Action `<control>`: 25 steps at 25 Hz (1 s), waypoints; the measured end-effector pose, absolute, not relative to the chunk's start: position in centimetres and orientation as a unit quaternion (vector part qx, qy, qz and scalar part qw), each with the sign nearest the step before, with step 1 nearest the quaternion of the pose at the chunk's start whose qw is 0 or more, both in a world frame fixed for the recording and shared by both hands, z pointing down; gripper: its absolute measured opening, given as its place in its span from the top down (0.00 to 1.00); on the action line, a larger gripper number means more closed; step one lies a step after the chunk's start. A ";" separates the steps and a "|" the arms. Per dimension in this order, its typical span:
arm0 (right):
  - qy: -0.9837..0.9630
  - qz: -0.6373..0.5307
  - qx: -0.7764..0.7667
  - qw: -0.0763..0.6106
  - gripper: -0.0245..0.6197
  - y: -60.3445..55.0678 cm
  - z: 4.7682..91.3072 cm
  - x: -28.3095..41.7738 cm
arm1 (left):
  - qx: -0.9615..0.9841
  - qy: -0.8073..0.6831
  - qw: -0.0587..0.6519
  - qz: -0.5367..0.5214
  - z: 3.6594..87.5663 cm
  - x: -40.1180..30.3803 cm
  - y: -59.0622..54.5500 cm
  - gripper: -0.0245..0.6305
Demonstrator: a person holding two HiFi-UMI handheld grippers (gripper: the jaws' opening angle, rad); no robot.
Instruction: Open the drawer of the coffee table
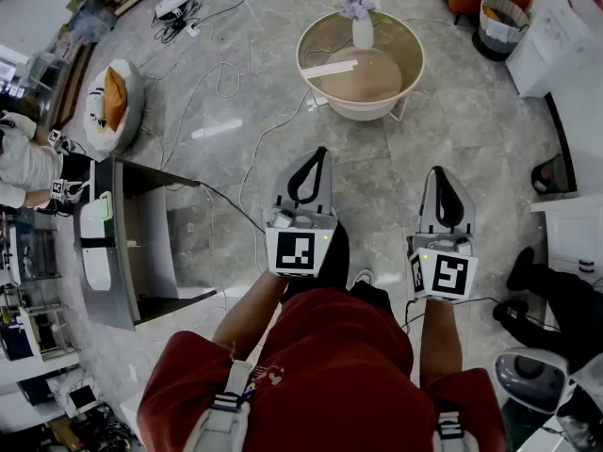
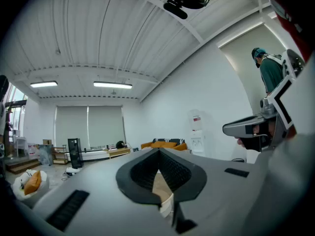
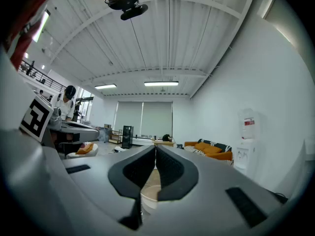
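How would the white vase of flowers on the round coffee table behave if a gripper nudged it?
The white vase looks taller than wide, with flowers on top, so it would probably tip rather than slide. It seems ceramic or glass: likely rigid and breakable. The round coffee table has a glossy top, so a low push might make it skid.

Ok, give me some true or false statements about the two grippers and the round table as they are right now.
1. The left gripper is shut with nothing in it. True.
2. The right gripper touches the round coffee table. False: it is held level over the floor, well short of the table.
3. A vase with flowers stands on the table. True.
4. The person wears a blue top. False: it is a red top.
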State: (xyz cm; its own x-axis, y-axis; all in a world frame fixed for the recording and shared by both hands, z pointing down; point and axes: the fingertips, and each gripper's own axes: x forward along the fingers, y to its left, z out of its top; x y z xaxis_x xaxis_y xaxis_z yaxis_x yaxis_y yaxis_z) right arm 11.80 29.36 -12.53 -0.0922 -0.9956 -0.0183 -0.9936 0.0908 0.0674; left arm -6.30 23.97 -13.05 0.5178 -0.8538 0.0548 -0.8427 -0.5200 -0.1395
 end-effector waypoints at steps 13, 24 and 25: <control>-0.730 -0.020 0.683 0.004 0.93 37.9 -14.7 6.0 | -0.848 0.525 0.044 -0.058 -15.2 -17.3 34.4 0.94; -0.721 -0.033 0.692 -0.007 0.93 37.4 -15.9 -1.6 | -0.858 0.511 0.029 -0.035 -15.1 -23.6 33.3 0.94; -0.718 -0.033 0.696 -0.007 0.92 37.3 -15.9 -1.7 | -0.861 0.507 0.029 -0.036 -15.0 -23.7 32.9 0.94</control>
